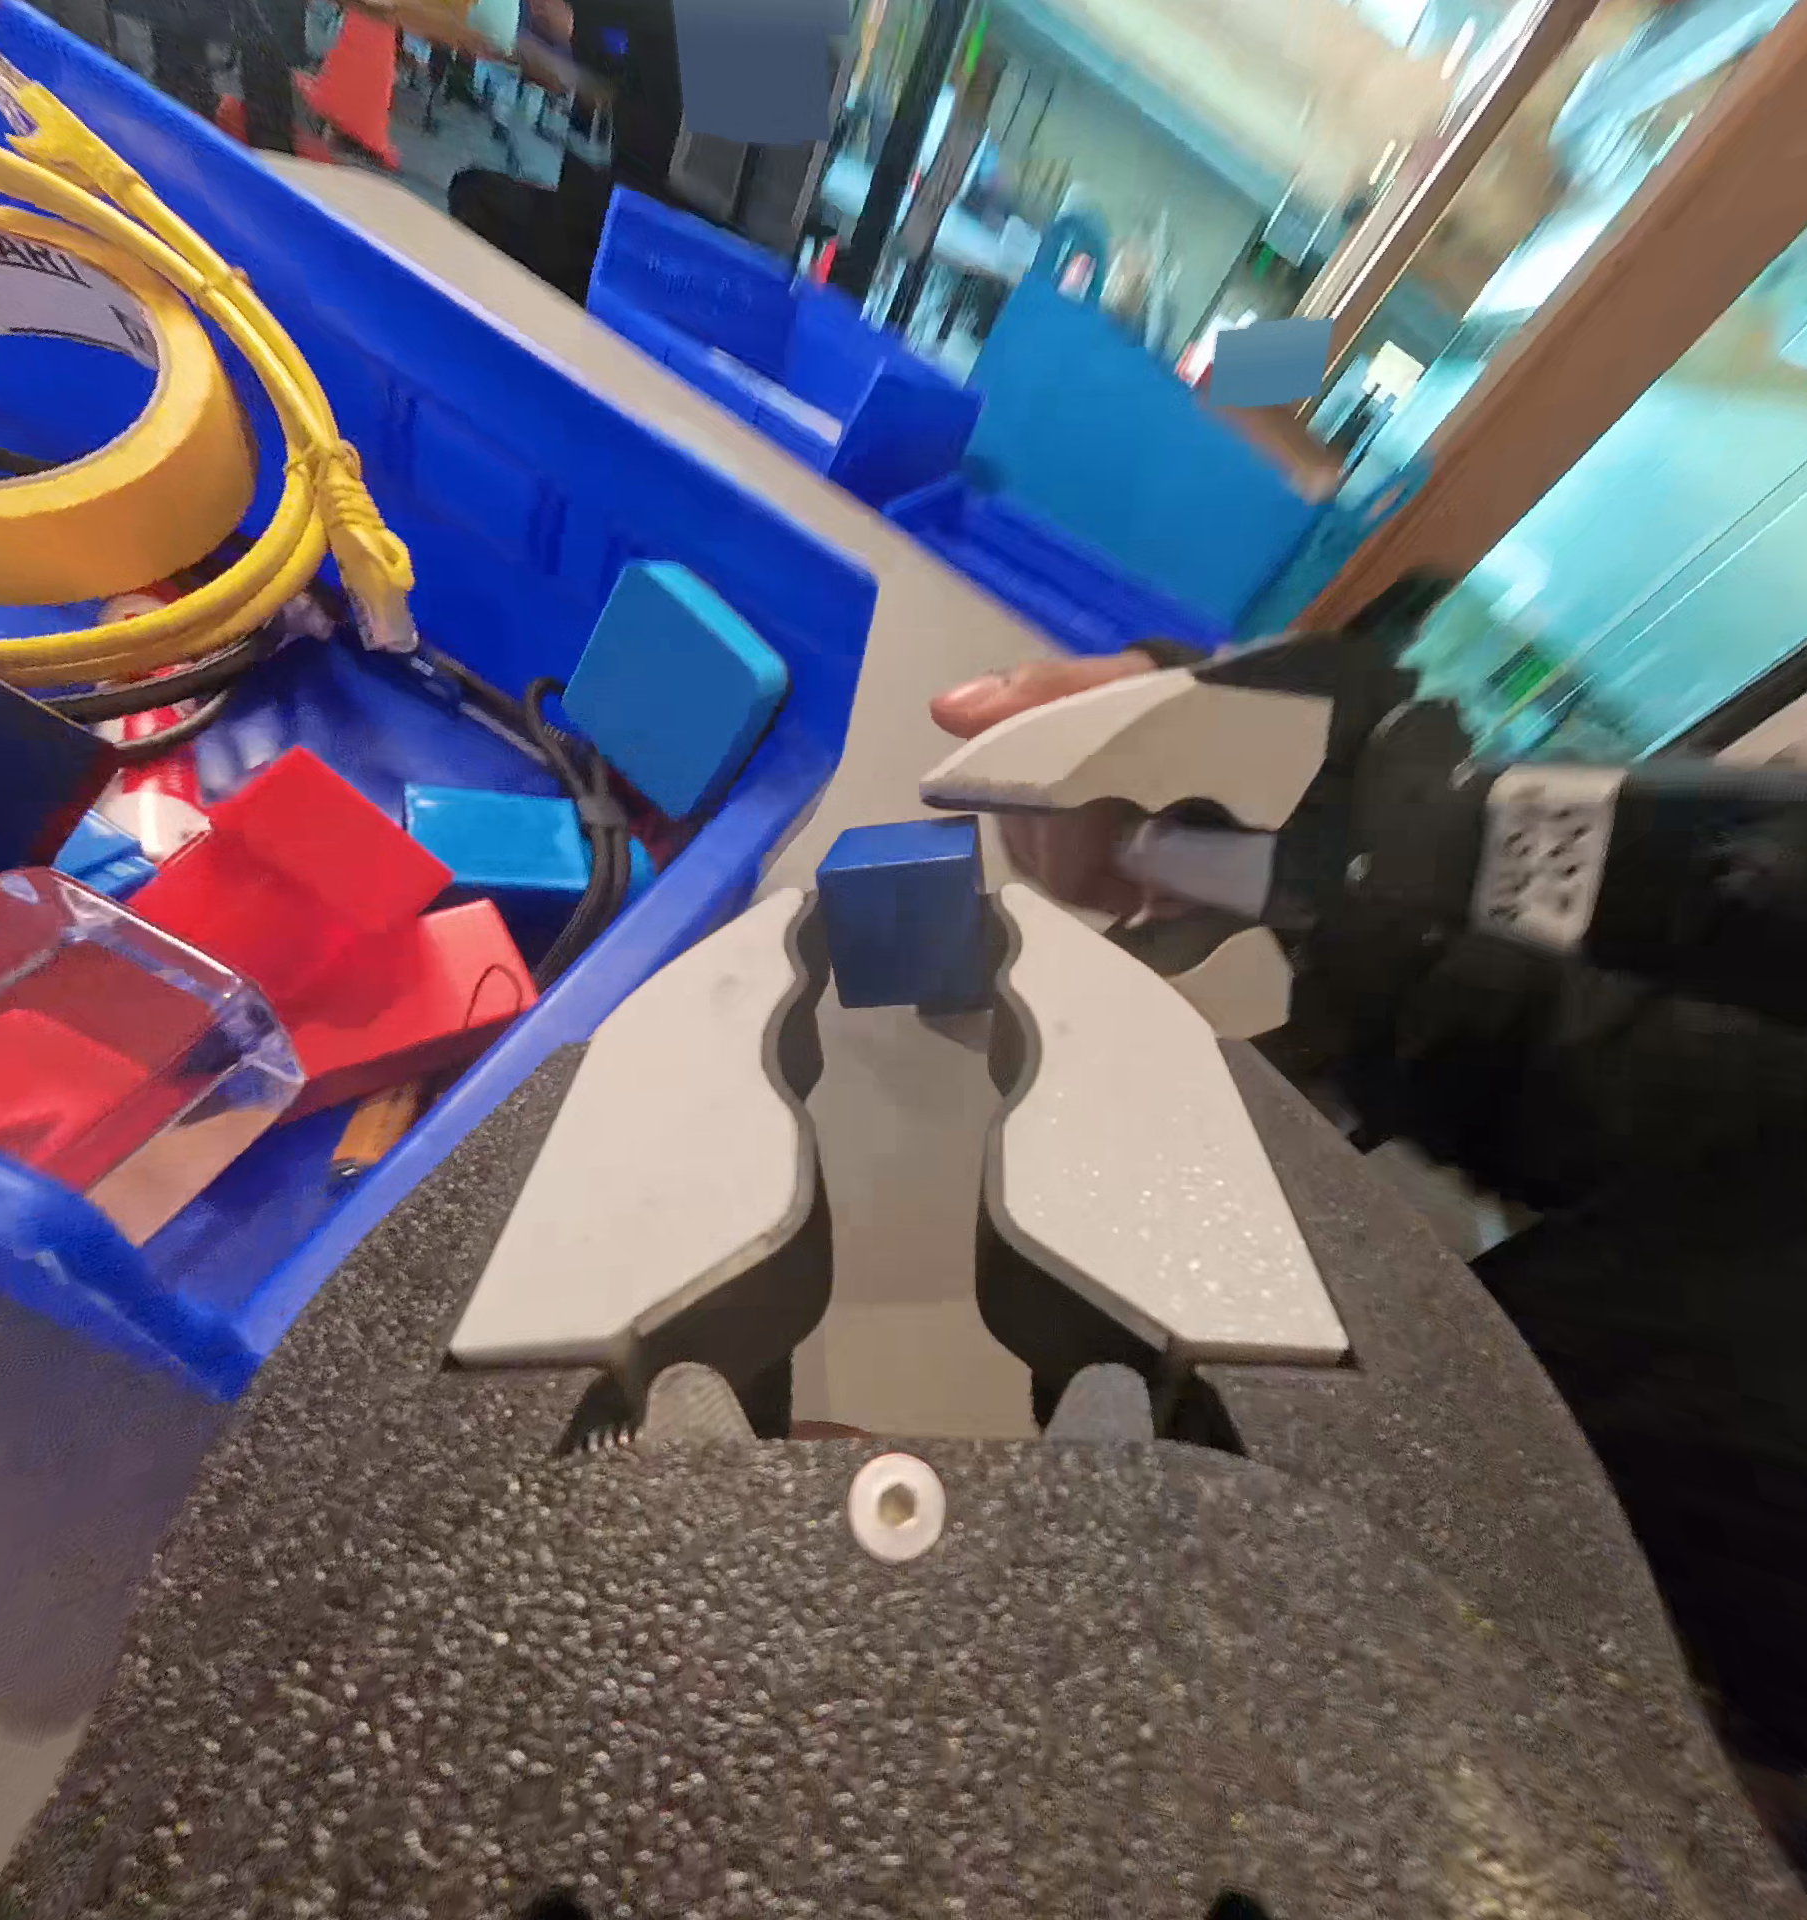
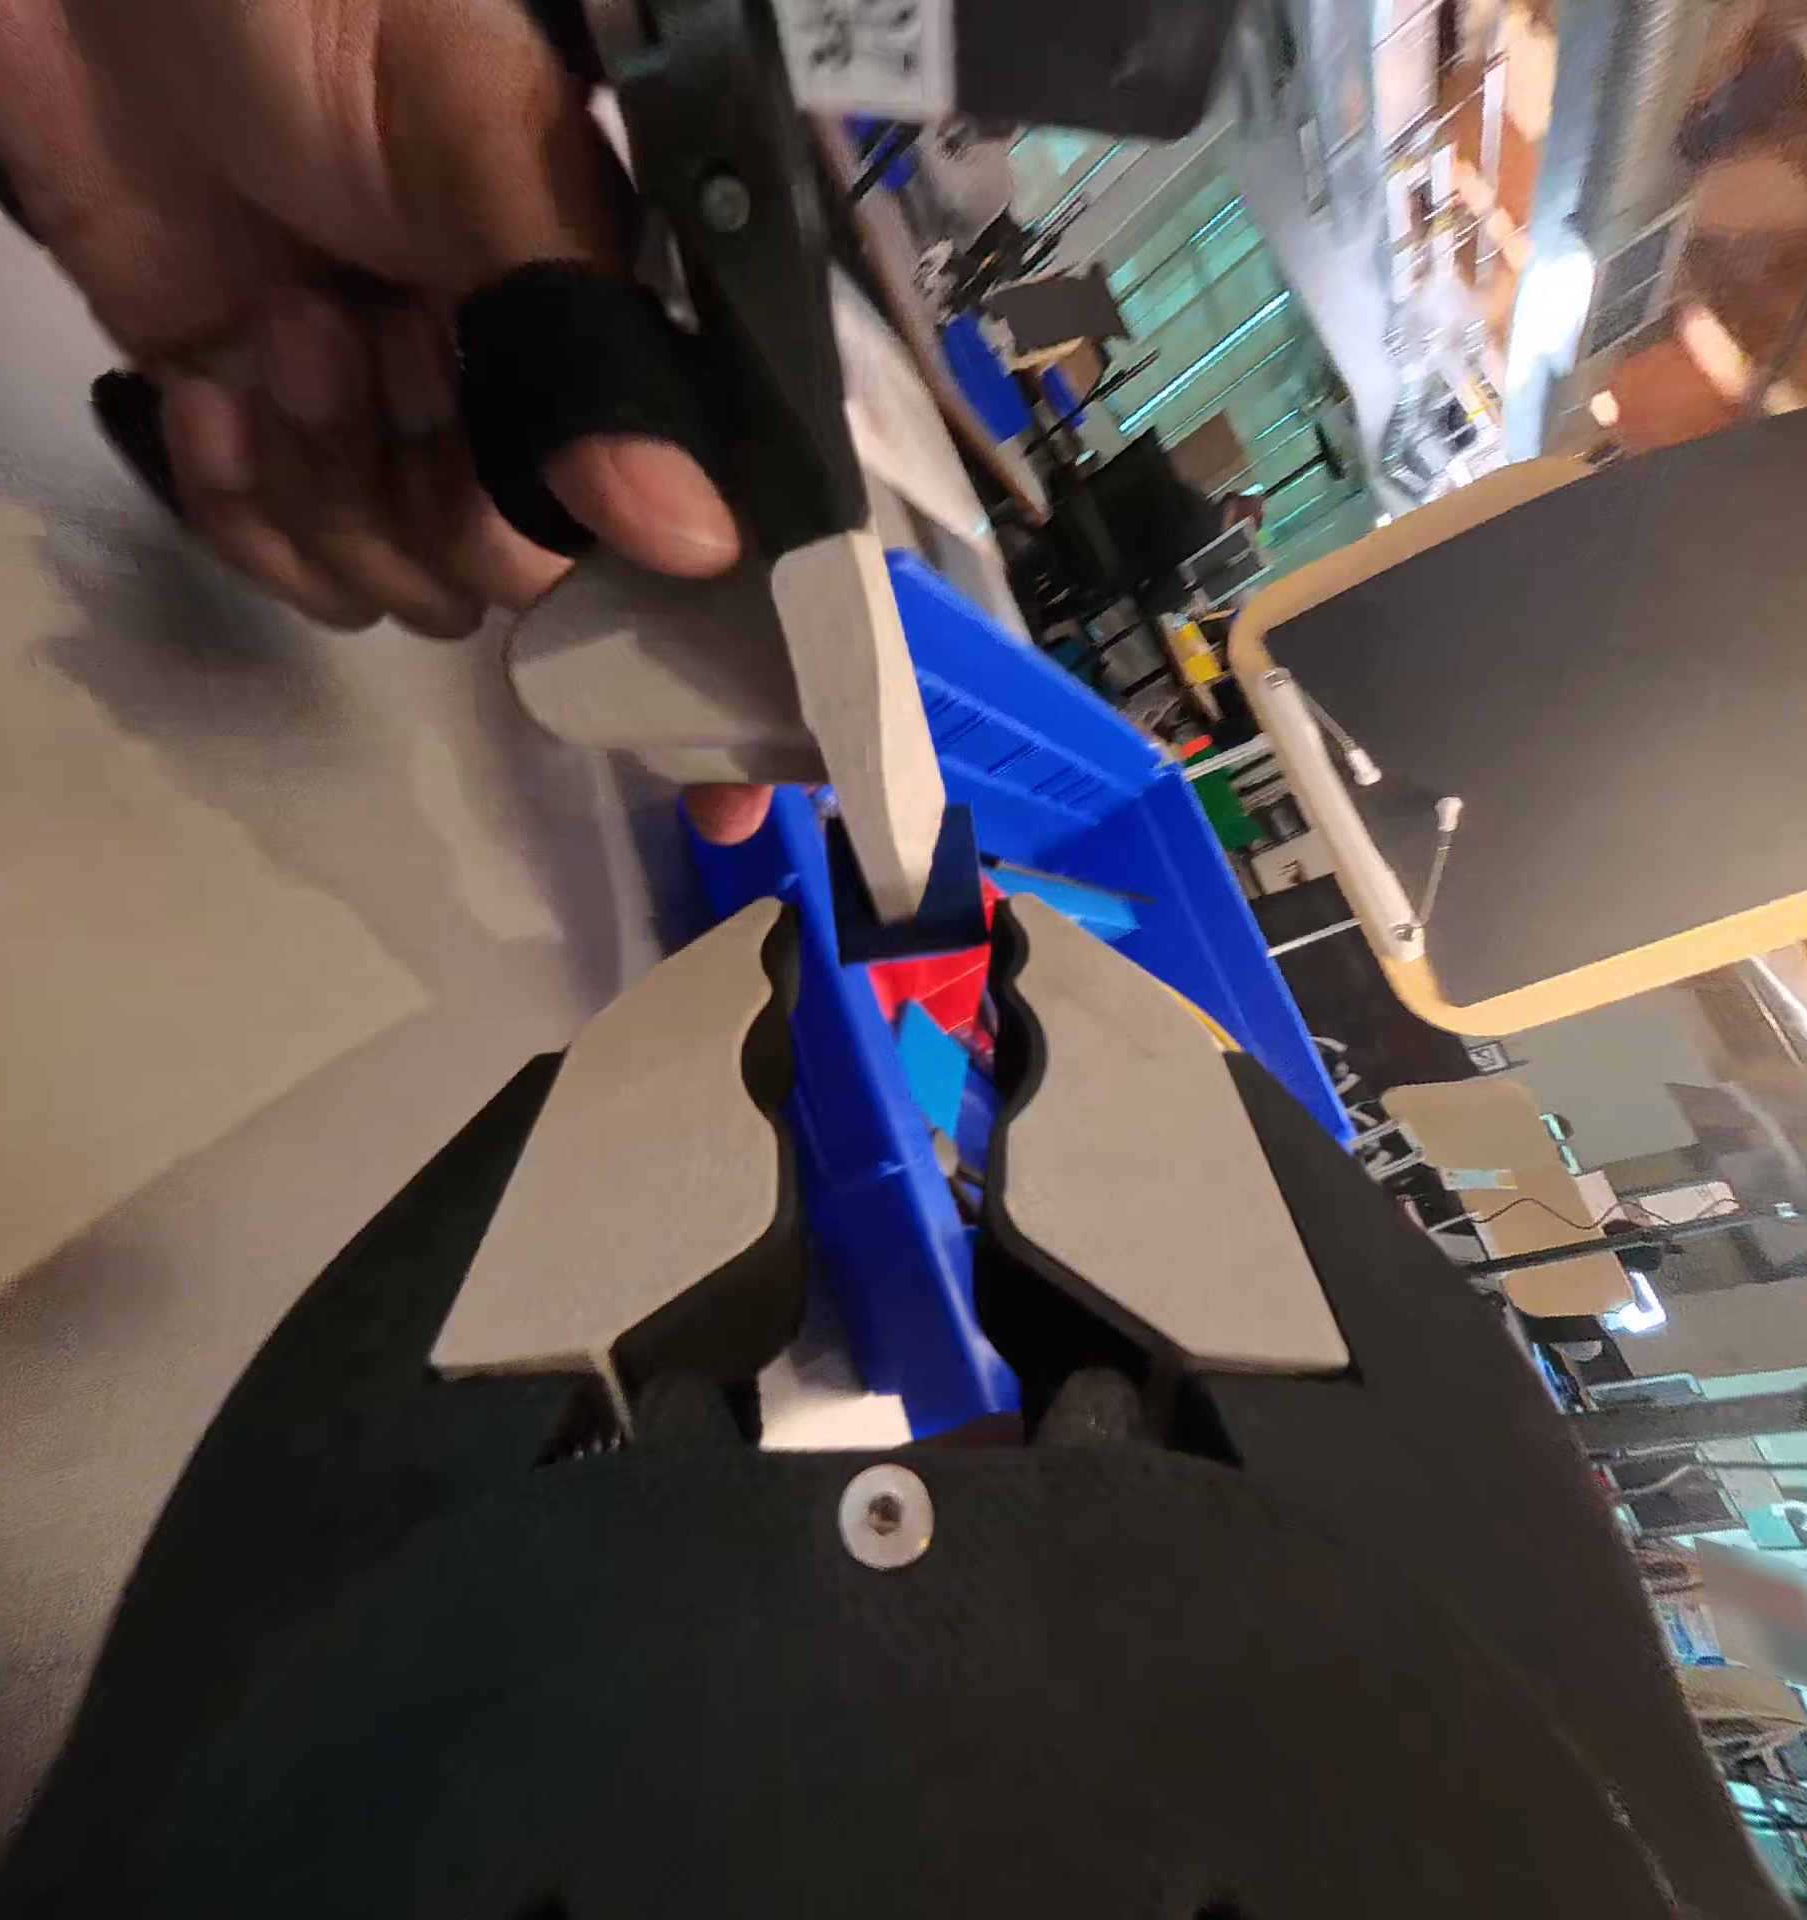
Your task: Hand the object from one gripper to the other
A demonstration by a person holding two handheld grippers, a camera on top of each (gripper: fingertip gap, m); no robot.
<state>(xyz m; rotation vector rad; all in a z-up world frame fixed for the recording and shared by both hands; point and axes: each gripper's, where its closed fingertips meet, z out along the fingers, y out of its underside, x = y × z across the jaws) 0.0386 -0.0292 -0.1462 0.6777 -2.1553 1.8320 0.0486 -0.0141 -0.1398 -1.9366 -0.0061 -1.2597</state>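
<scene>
A dark blue block (image 1: pixel 904 914) sits between the tips of my left gripper (image 1: pixel 904 920), which is shut on it above the grey table. My right gripper (image 1: pixel 1044 883) comes in from the right, held by a hand. Its jaws are open, one finger (image 1: pixel 1086 748) above the block and one below. In the right wrist view the block (image 2: pixel 914 914) lies between the tips of my right gripper (image 2: pixel 894 935), with a small gap at its left side. A finger (image 2: pixel 868 727) of the left gripper reaches down onto the block from above.
A blue bin (image 1: pixel 525 499) stands close on the left. It holds a yellow tape roll (image 1: pixel 99 499), a yellow cable (image 1: pixel 348 520), red and light blue blocks and a clear box (image 1: pixel 120 1029). More blue bins (image 1: pixel 1086 447) stand farther back on the grey table (image 1: pixel 930 644). The tips of both grippers are at nearly the same place.
</scene>
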